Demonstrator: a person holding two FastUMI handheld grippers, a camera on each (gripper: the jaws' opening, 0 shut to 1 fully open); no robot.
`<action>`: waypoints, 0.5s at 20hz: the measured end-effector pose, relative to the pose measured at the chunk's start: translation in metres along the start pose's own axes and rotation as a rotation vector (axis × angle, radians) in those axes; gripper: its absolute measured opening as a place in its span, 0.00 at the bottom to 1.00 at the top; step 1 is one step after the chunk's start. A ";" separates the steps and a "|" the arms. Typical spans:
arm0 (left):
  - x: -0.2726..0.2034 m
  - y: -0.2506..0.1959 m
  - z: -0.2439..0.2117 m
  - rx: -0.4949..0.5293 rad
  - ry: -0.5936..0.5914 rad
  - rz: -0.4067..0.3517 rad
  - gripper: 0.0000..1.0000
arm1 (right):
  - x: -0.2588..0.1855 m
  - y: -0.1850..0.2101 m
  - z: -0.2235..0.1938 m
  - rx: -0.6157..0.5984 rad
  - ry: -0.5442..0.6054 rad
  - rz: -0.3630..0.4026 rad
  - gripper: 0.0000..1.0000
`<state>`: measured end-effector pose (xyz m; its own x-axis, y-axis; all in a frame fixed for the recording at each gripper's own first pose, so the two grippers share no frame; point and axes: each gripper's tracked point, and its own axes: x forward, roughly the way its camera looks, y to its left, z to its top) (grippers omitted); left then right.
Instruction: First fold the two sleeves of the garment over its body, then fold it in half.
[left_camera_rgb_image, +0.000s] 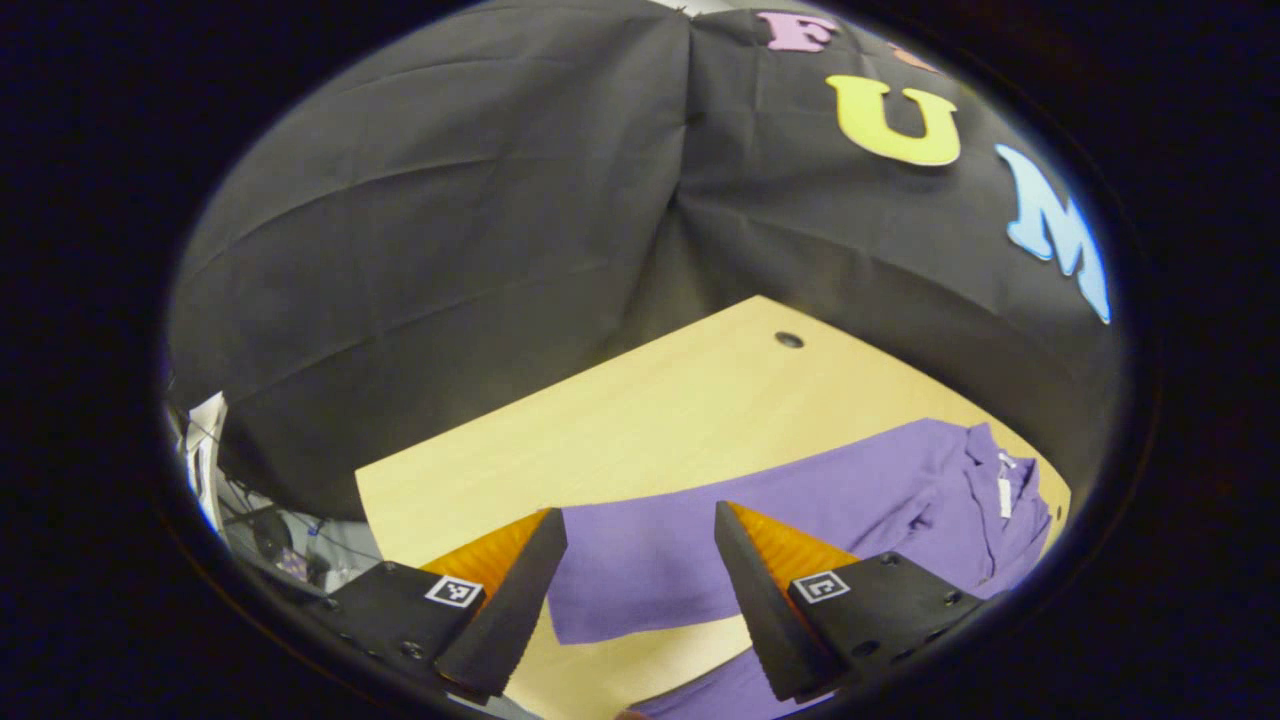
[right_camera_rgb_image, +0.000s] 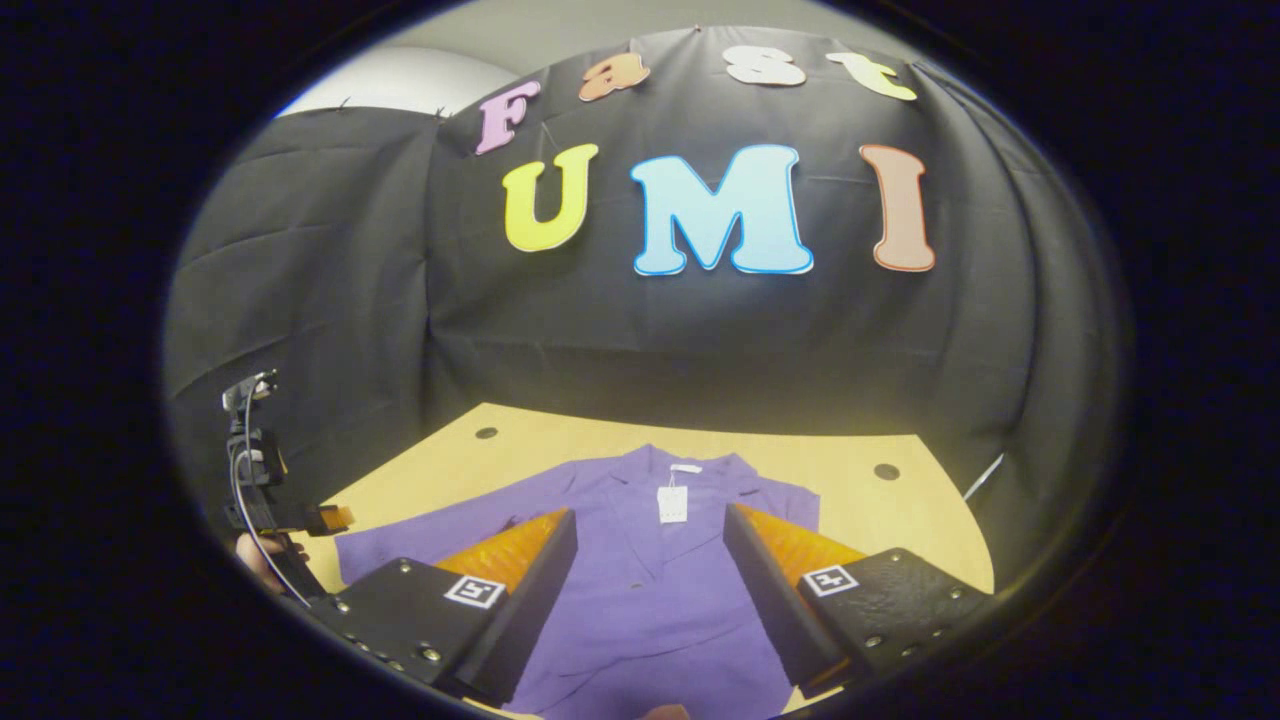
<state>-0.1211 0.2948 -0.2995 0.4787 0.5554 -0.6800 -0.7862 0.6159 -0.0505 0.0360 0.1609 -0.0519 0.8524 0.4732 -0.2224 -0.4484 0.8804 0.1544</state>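
Evidently, no fold is begun: the purple collared cloth garment (right_camera_rgb_image: 650, 570) is spread flat on the pale wooden bench (left_camera_rgb_image: 640, 420), collar toward its far edge. Both grippers, left (left_camera_rgb_image: 640, 585) and right (right_camera_rgb_image: 650, 590), are held released above it; a sleeve (left_camera_rgb_image: 640, 570) must be grasped next.

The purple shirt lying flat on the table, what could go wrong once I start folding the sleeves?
1. The left sleeve ends near the table edge, so a missed pinch by the open left gripper might drag it off.
2. The hang tag at the collar could snag the open right gripper above the purple shirt.
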 end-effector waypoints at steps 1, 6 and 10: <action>0.006 0.007 -0.006 -0.015 0.032 0.022 0.97 | 0.000 0.000 -0.002 -0.006 0.009 -0.001 0.92; 0.034 0.027 -0.038 -0.076 0.175 0.101 0.97 | 0.000 0.003 -0.008 -0.013 0.027 0.002 0.92; 0.048 0.032 -0.052 -0.062 0.243 0.110 0.96 | 0.003 0.000 -0.011 -0.011 0.042 -0.006 0.92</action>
<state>-0.1442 0.3120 -0.3719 0.2874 0.4623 -0.8389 -0.8544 0.5196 -0.0063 0.0352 0.1629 -0.0633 0.8434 0.4683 -0.2634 -0.4461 0.8835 0.1425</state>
